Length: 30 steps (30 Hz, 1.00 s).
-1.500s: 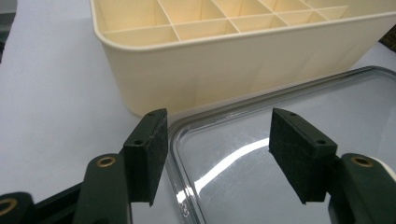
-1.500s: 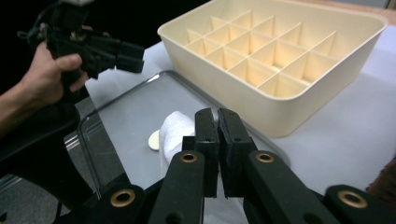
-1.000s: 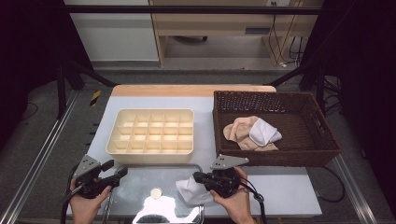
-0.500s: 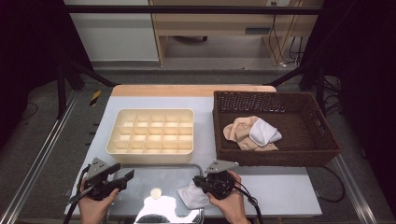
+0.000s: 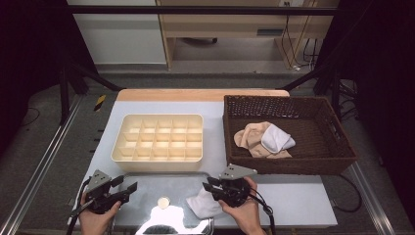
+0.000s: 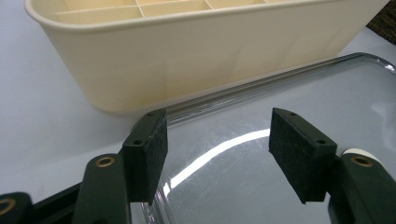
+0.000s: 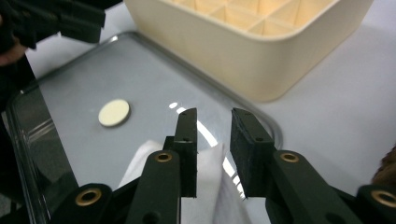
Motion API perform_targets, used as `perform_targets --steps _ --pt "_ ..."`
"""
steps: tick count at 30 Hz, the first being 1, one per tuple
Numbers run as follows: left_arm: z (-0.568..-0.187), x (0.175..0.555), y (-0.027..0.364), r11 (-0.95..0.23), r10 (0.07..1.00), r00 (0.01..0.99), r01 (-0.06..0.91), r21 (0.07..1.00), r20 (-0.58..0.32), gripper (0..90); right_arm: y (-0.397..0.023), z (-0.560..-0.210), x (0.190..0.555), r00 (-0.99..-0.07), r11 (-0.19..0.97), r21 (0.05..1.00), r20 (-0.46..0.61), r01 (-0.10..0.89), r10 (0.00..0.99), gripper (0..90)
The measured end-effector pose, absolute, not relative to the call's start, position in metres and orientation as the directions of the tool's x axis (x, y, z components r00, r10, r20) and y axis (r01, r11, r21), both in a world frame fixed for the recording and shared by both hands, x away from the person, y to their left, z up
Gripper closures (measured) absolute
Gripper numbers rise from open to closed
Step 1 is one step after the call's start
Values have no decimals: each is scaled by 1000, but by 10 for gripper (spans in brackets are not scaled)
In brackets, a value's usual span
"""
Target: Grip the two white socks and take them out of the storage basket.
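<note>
Black tongs (image 7: 212, 154), brass rivets, seemingly felt-faced pads (image 6: 156, 161).

Grey floor (image 5: 58, 147) all around, a wooden bench (image 5: 235, 29) against the far white wall (image 5: 117, 34), dark frame posts (image 5: 63, 73) at both sides.

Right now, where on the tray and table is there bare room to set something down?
Free: the metal tray between the left gripper and the small disc; the table in front of the basket. Crowded: the tray's right end, under the white cloth and right gripper.
</note>
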<state>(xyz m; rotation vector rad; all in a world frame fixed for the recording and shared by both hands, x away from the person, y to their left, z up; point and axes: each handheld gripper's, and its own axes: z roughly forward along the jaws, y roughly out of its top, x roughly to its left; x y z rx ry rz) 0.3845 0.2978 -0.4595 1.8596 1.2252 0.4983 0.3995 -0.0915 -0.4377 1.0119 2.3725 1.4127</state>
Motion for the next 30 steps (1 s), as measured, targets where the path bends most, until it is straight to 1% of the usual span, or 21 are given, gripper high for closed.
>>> perform_targets --steps 8,13,18,30 --pt "-462 385 301 -174 888 445 562 808 -118 381 -106 -417 400 -723 253 865 167 434 670 683" --pt "-462 386 301 -170 887 444 568 805 -126 382 -120 -401 404 -702 228 881 149 414 696 649" --pt "-463 387 302 -168 888 443 569 805 -127 382 -135 -385 415 -672 204 893 135 401 728 602" --pt "-463 387 304 -169 892 437 561 810 -117 382 -157 -360 441 -602 176 905 103 387 792 560"
